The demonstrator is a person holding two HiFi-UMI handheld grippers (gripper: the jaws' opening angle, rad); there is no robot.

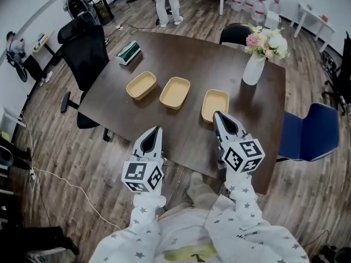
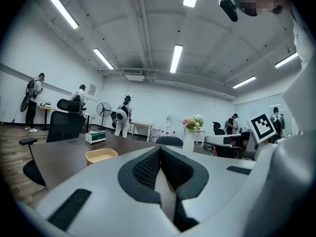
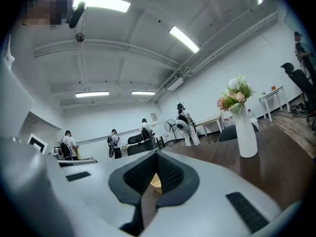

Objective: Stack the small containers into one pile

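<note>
We see a dark bench (image 1: 219, 75) carrying a white vase (image 1: 253, 70) of pink and white flowers (image 1: 267, 43) and a green box (image 1: 129, 52), with a black office chair (image 1: 85, 51) at its left, a blue chair (image 1: 310, 133) at its right, and a wooden floor (image 1: 71, 163) beneath.

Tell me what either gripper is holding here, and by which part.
Nothing is held: the left gripper and the right gripper both have their jaws together, empty.
</note>
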